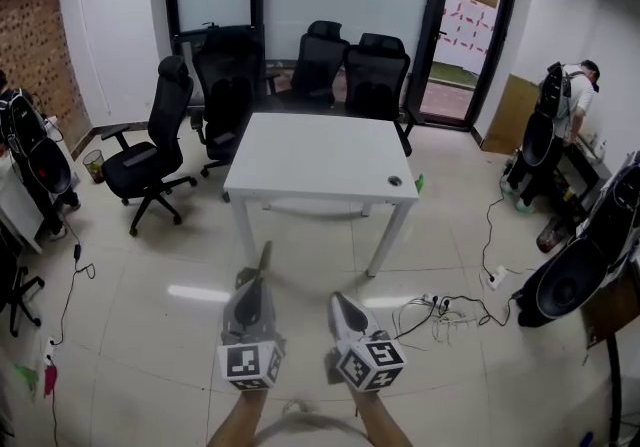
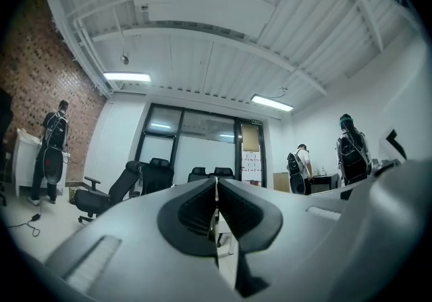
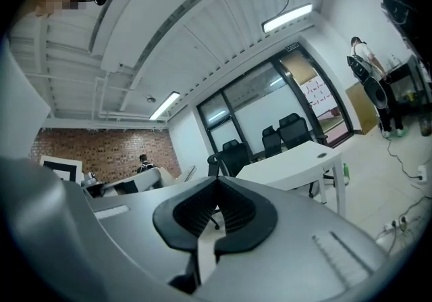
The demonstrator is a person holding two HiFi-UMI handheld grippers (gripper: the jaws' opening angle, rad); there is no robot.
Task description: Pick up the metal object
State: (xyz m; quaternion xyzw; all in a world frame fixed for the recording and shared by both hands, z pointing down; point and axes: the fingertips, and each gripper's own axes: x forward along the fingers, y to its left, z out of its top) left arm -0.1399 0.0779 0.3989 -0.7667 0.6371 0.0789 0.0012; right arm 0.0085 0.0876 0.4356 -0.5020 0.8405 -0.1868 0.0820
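A small round metal object point(image 1: 394, 180) lies near the front right corner of the white table point(image 1: 310, 160); it also shows as a dark spot point(image 3: 322, 155) in the right gripper view. Both grippers hang low over the floor, well short of the table. The left gripper point(image 1: 265, 253) points up toward the table's front edge, its jaws shut with nothing between them point(image 2: 216, 182). Beside it, the right gripper point(image 1: 337, 300) is also shut and empty point(image 3: 217, 182).
Black office chairs point(image 1: 160, 135) stand left of and behind the table. Cables and a power strip point(image 1: 440, 307) lie on the tiled floor at the right. A person point(image 1: 575, 95) stands by a desk at far right. A green bottle point(image 1: 420, 181) sits beside the table leg.
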